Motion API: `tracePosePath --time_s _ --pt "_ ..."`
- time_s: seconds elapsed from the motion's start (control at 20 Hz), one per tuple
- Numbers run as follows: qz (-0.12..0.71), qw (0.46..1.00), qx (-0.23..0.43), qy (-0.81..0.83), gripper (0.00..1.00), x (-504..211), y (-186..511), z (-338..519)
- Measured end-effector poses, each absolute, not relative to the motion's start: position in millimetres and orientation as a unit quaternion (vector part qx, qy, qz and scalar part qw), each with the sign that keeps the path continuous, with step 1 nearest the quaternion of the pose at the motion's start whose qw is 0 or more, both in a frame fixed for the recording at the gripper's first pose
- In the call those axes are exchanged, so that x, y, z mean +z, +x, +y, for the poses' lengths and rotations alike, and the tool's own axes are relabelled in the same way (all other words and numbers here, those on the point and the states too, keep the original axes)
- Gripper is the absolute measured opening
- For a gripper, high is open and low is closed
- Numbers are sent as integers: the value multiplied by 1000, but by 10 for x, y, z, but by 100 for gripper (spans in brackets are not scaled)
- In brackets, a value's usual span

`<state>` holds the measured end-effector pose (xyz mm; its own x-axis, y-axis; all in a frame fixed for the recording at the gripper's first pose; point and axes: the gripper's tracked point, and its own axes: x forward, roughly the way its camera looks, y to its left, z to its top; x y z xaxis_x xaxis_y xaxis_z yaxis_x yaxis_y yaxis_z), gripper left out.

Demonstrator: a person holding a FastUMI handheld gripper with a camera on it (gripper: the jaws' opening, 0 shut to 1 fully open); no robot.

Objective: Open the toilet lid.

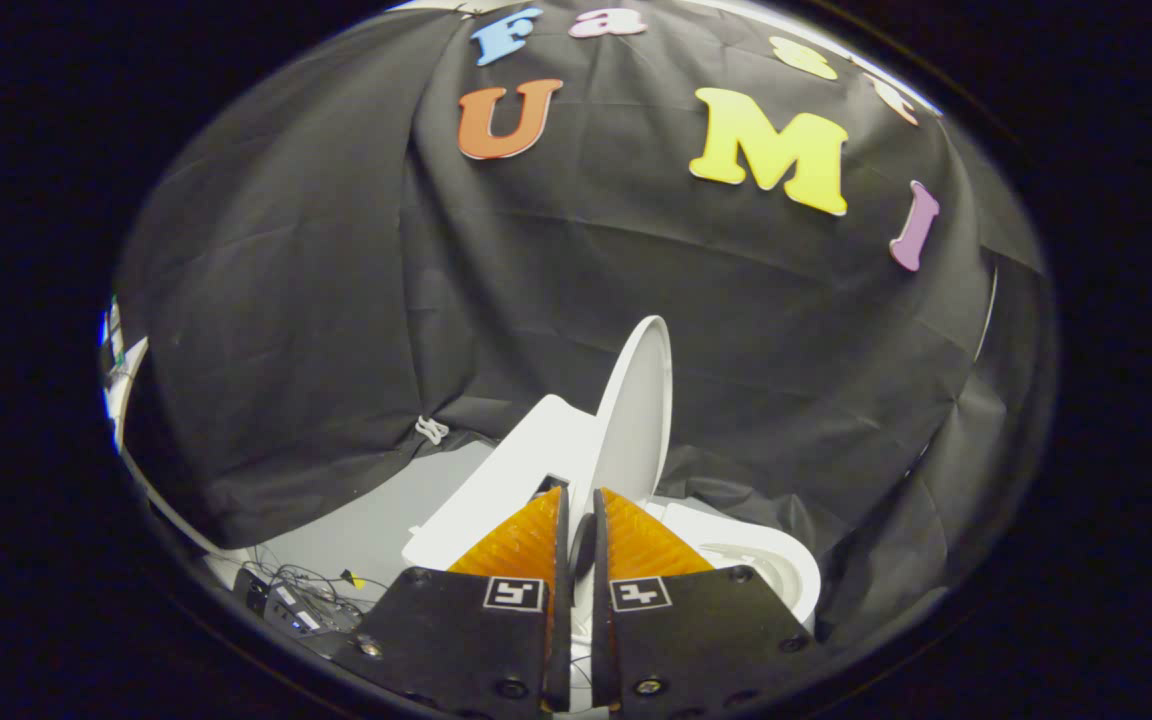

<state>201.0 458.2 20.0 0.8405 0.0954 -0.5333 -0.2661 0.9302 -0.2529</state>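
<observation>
Toilet lid raised; tool fingers pressed nearly together.

Gripper view: the tool (pixel 577 520) has its two fingers drawn close, a narrow slit between them, pinching nothing that can be seen. Just beyond the fingertips, the white oval plastic toilet lid (pixel 636 415) stands upright, tilted slightly back toward the white cistern (pixel 516 465). The white toilet bowl (pixel 766 565) lies beside the fingers. A tangle of cables (pixel 301 590) rests on the grey floor (pixel 386 520).
</observation>
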Motion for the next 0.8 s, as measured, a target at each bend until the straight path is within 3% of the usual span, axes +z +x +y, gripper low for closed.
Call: tracePosePath --time_s 0.4,0.5,0.6,0.7,0.8 --pt "259 948 103 -156 12 194 2016 4537" --pt "263 947 124 -137 21 175 1987 4550" --pt "269 946 135 -118 38 176 1904 4483" --pt "251 952 135 -114 44 302 1829 4342" --pt "227 958 133 -111 58 394 1723 4163"
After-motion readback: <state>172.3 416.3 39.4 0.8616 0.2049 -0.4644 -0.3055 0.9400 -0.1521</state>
